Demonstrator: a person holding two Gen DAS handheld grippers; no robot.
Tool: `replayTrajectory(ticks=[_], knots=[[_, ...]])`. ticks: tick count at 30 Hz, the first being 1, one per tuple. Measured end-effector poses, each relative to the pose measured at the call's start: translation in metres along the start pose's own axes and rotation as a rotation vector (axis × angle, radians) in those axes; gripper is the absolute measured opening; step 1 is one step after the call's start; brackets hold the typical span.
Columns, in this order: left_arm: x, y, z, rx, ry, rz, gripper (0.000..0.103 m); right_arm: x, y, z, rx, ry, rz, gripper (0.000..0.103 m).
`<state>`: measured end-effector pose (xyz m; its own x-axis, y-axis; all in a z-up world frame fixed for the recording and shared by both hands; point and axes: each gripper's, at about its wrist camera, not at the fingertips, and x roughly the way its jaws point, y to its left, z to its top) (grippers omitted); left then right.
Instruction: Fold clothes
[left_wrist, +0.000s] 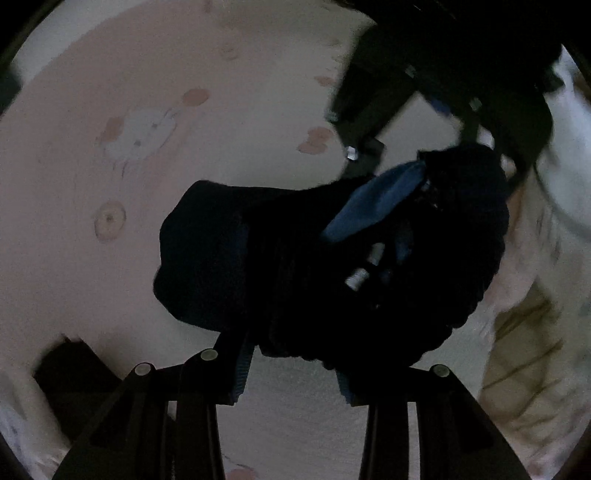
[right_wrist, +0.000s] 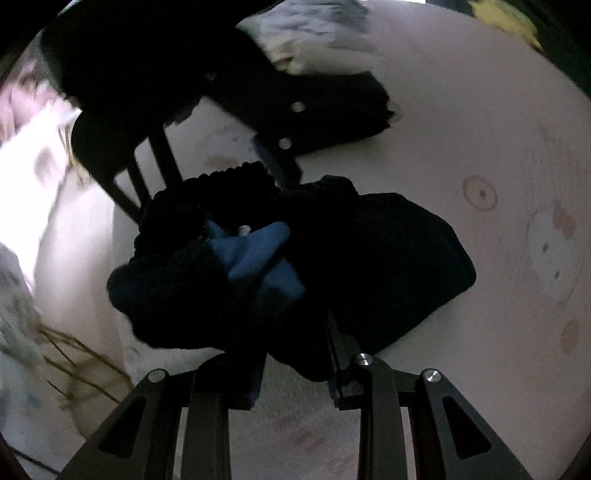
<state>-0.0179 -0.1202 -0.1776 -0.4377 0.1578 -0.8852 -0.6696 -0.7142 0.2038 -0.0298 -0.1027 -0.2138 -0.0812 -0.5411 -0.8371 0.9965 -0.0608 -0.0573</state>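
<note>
Left wrist view: dark garment (left_wrist: 332, 266) bunched, long axis left-right

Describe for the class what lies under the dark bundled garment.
The dark garment rests on a pale pink sheet printed with cartoon shapes, which shows all around it. A blue lining shows in its folds. Whatever lies directly beneath the bundle is covered.

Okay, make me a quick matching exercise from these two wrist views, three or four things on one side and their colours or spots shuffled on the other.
Things:
1. knit garment
2. inner fabric patch
3. bed sheet
4. rabbit print

Descriptions:
A. pale pink, with printed motifs
B. blue
C. very dark, bunched
D. whitish, upper left in the left wrist view

Pairs: 1-C, 2-B, 3-A, 4-D
</note>
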Motion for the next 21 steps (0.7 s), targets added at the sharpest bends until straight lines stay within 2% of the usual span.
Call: replayTrajectory(ticks=[2,7,10,13,21], knots=[[-0.004,0.011,0.003,-0.079,-0.005,-0.043,0.033,-0.001,-0.016,0.018,0.053,-0.012,0.035,0.027],[-0.014,0.040,0.009,-0.248,-0.012,-0.138,0.034,-0.008,-0.047,0.023,0.192,-0.048,0.115,0.027],[-0.017,0.058,0.017,-0.329,-0.038,-0.163,0.034,-0.016,-0.067,0.020,0.260,-0.084,0.141,0.027],[-0.017,0.074,0.021,-0.400,-0.051,-0.194,0.034,-0.011,-0.107,0.004,0.335,-0.118,0.180,0.027],[-0.010,0.099,0.026,-0.548,-0.065,-0.195,0.035,-0.017,-0.134,-0.022,0.585,-0.236,0.273,0.027]])
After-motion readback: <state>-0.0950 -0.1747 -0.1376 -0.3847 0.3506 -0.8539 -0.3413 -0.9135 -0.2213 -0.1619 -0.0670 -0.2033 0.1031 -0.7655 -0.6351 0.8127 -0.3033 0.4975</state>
